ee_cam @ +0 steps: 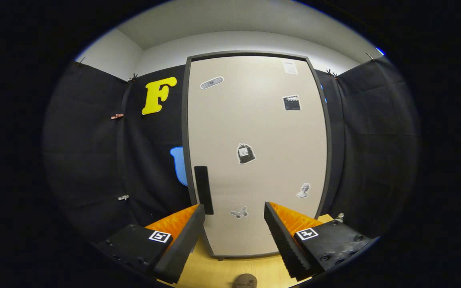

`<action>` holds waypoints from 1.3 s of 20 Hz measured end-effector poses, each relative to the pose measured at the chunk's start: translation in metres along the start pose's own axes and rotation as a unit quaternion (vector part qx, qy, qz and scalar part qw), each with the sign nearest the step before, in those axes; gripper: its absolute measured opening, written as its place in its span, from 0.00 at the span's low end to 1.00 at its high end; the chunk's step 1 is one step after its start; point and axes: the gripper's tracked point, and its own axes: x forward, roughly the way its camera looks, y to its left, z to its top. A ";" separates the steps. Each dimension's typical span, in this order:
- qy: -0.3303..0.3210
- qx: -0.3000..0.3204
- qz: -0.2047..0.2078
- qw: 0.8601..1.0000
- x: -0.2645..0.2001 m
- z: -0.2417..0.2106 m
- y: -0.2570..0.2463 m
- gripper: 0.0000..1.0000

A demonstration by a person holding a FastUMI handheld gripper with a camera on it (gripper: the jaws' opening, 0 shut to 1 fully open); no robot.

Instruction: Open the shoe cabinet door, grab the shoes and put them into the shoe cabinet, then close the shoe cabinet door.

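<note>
Straight ahead, the tall beige shoe cabinet with a dark grey frame (254, 132) stands on a pale wooden tabletop (214, 274), backed by black cloth on both sides. Its door is closed flat in the frame. Starting at the left, a slim black vertical handle (203, 190) sits low on the door near its left edge, just beyond the tip of the left finger. Moving across, small stickers dot the door: a grey oval one (211, 82) near the top left, a dark bag-shaped one (245, 154) around the middle, a butterfly (239, 213) low down between the fingers, then a clapperboard (291, 103) and a small bust (303, 190) toward the right edge. The hand-held gripper (234, 216) is held in front of the cabinet with its two fingers spread wide apart, gripping nothing, the lower part of the door showing in the gap. Down between the fingers, close in, a small rounded dark brown object (245, 281) lies on the tabletop; I cannot tell what it is.
</note>
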 end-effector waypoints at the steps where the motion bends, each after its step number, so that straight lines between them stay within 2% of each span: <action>1: 0.005 0.001 0.006 1.000 0.008 -0.002 0.008 0.97; 4: 0.013 0.006 0.013 1.000 0.035 -0.007 0.024 0.97; 11: 0.021 0.019 0.001 1.000 0.097 -0.024 0.035 0.97; 18: 0.030 0.020 -0.010 0.999 0.136 -0.037 0.035 0.96; 22: 0.033 0.013 -0.018 0.999 0.140 -0.041 0.035 0.85; 23: 0.032 0.013 -0.018 0.999 0.140 -0.040 0.035 0.73; 25: 0.032 0.011 -0.010 0.999 0.138 -0.041 0.040 0.60; 26: 0.034 0.010 -0.002 0.999 0.138 -0.040 0.045 0.60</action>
